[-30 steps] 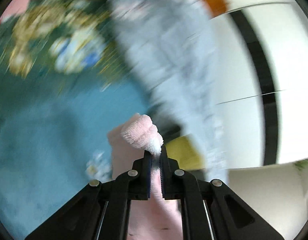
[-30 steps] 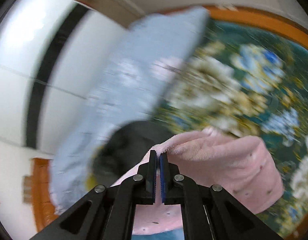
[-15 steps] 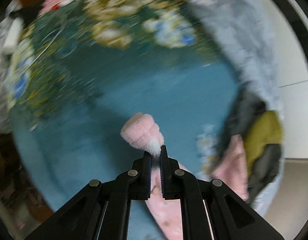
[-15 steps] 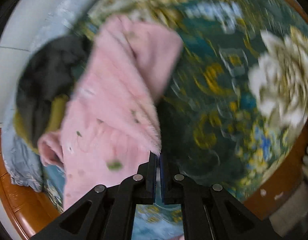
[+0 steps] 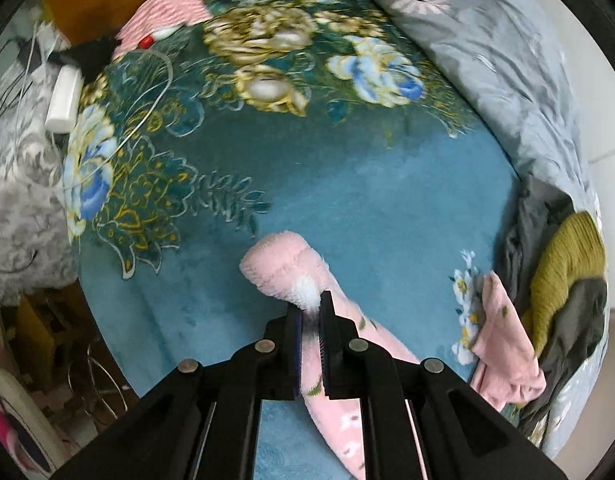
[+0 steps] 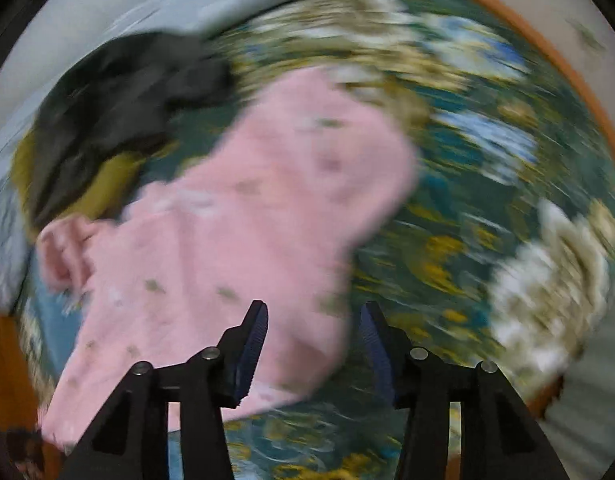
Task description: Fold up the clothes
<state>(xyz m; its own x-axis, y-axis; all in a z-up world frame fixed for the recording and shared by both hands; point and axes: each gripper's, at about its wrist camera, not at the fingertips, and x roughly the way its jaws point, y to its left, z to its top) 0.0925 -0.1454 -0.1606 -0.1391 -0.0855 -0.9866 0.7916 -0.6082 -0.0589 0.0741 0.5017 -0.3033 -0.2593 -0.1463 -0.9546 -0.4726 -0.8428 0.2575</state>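
Note:
A pink fleece garment [image 5: 343, 392] with small flower prints lies on the blue floral blanket [image 5: 347, 184]. My left gripper [image 5: 310, 312] is shut on the garment's rolled cuff [image 5: 283, 268] and holds it above the blanket. In the right wrist view the garment [image 6: 235, 216] is spread flat, blurred by motion. My right gripper [image 6: 313, 340] is open just above the garment's near edge and holds nothing.
A pile of grey, olive and dark clothes [image 5: 563, 272] sits at the blanket's right edge, also in the right wrist view [image 6: 107, 108]. A grey quilt [image 5: 487, 52] lies at the back right. A white charger and cable [image 5: 65, 96] lie at left. The wooden bed frame [image 6: 579, 92] rims the blanket.
My right gripper has opened and let go of the pink garment, which now lies spread on the blanket. My left gripper stays shut on the cuff and has swung over the bed.

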